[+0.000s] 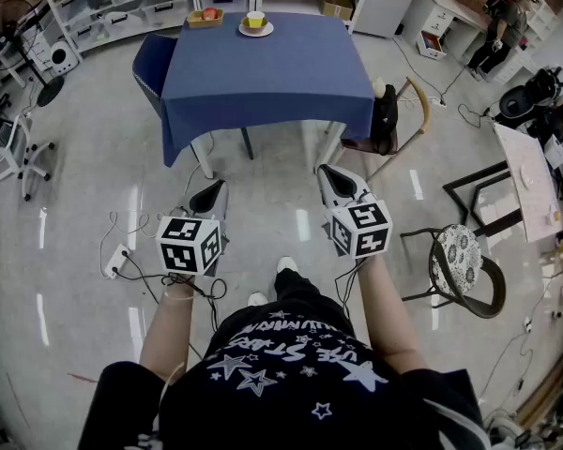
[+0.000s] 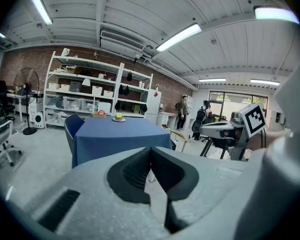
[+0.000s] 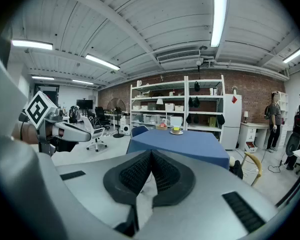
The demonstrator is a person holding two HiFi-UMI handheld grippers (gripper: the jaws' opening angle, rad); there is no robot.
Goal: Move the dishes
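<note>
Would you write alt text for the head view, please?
A person stands before a blue table, the left hand-held gripper and right hand-held gripper both shut. A cup on a saucer and a basket sit at its far edge.

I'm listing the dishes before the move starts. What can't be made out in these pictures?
1. Yellow cup on the white saucer: too small in every view to see whether anything is in it.
2. Small wooden tray: its red contents are too small to identify in the head view.
3. Dark blue chair: in the head view the blue tablecloth hides part of it and everything beneath the cloth.
</note>
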